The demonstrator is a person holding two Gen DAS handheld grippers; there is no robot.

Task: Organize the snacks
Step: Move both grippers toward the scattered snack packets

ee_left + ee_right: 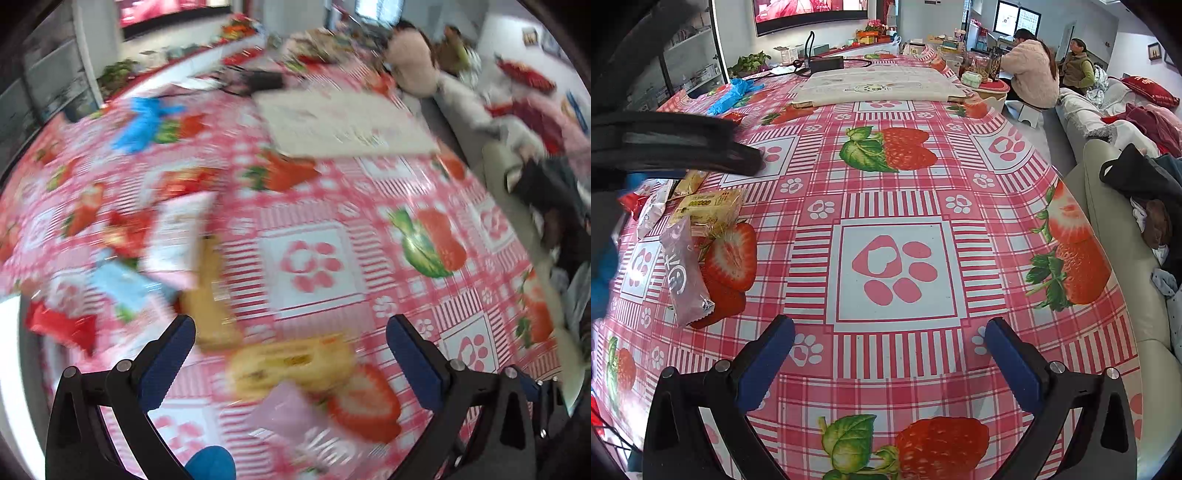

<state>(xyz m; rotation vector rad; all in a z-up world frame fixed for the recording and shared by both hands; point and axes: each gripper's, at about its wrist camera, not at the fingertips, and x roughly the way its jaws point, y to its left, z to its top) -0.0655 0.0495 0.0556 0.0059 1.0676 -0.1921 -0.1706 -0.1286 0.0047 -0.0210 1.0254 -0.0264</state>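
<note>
My left hand-held gripper (pixel 291 332): jaws wide, empty, above yellow cake pack (pixel 291 363). My right hand-held gripper (pixel 890 332): wide, empty, over bare surface (pixel 960 192). Snacks scattered: pink packet (pixel 683 273), red packet (pixel 61 325). Sorting seemingly barely begun.

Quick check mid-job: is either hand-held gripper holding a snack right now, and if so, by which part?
Nothing is held. The left hand-held gripper is open above the yellow snack packet; the right hand-held gripper is open over bare tablecloth.

A strawberry-print tablecloth (pixel 894 184) carries a cream mat (pixel 879 86) and blue bag (pixel 733 94).
</note>
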